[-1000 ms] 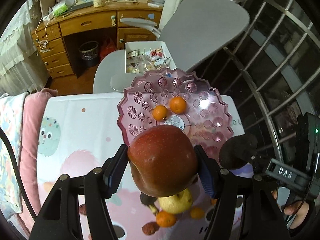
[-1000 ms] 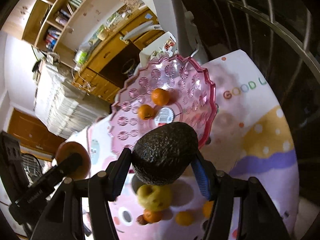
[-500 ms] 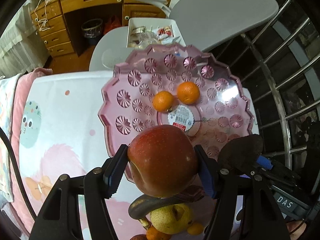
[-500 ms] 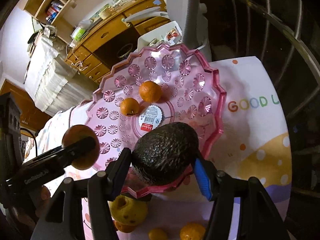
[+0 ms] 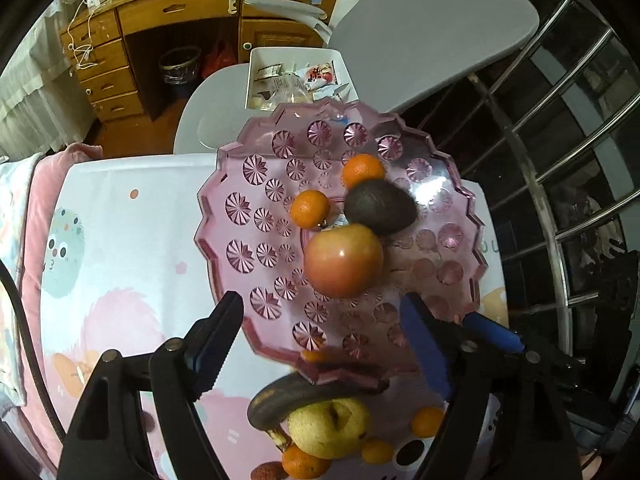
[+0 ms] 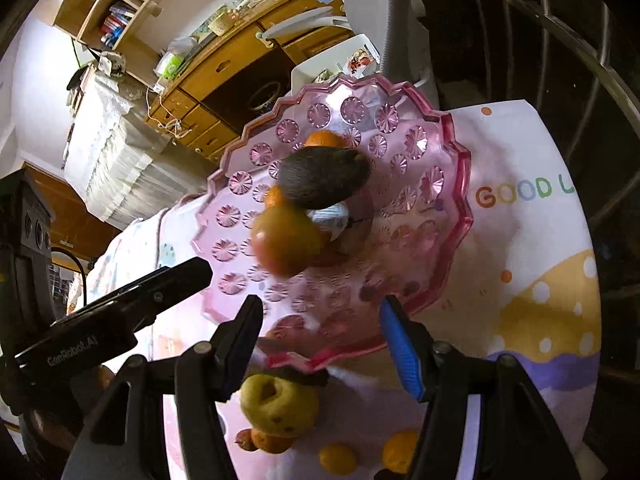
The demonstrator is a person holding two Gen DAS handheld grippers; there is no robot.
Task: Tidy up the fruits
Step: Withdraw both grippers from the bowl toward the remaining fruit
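A pink scalloped plastic dish (image 5: 256, 216) (image 6: 452, 168) holds a red apple (image 5: 343, 261) (image 6: 285, 240), a dark avocado (image 5: 379, 207) (image 6: 323, 178) and two small oranges (image 5: 309, 208). My left gripper (image 5: 320, 332) is open and empty above the dish's near rim. My right gripper (image 6: 320, 328) is open and empty too, just before the dish. A yellow pear (image 5: 329, 427) (image 6: 279, 405), a dark banana (image 5: 296, 397) and several small oranges (image 6: 337, 459) lie on the cloth in front of the dish.
The table has a white cartoon-print cloth (image 5: 120, 240) (image 6: 520, 240). Behind it stands a grey chair (image 5: 420, 36) with a white tray of oddments (image 5: 296, 76), and a wooden desk (image 5: 180, 12). Metal window bars (image 5: 560, 120) run along the right.
Both grippers opened. The apple left my left gripper and the avocado left my right gripper; both now lie in the pink dish. Both grippers have drawn back slightly.
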